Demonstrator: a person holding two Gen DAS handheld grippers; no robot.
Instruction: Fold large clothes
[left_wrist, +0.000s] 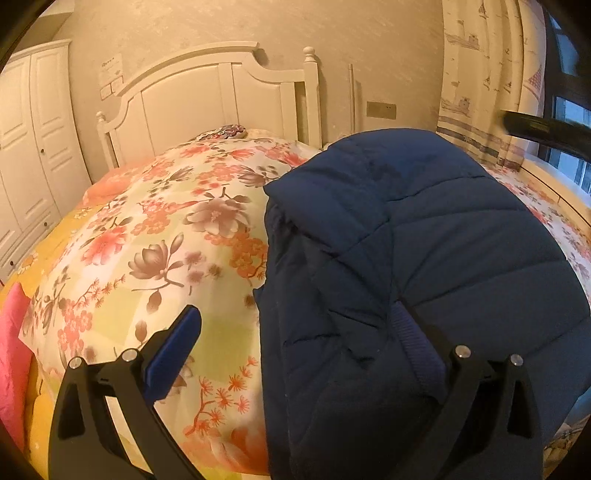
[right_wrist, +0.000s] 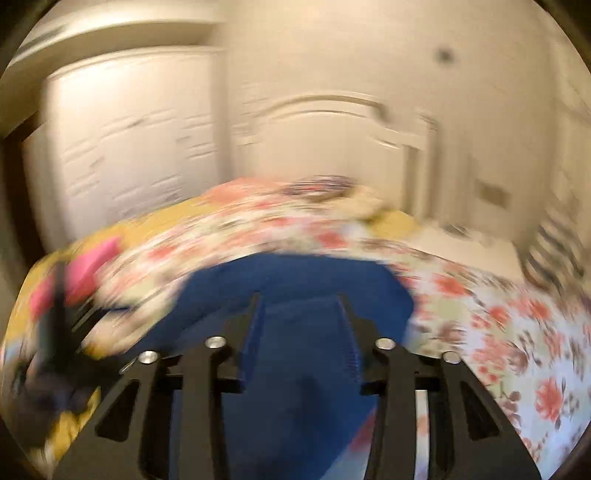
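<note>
Your left gripper (left_wrist: 299, 325) stands wide apart, 1 finger (left_wrist: 177, 350) over the quilt (left_wrist: 155, 229), the other sunk in the jacket (left_wrist: 424, 240) lying ahead and to its right. Your right gripper (right_wrist: 301, 299) is half closed; blur hides whether it pinches the jacket (right_wrist: 295, 280) between its fingers.

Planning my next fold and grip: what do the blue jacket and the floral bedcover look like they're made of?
Blue jacket: looks like quilted, padded synthetic shell with a matte finish; stitched channels puff between seams, and a ribbed knit band shows near the left gripper. Floral bedcover: seems thin printed woven cloth, cotton or similar, smooth and matte; the fibre can't be told.
</note>
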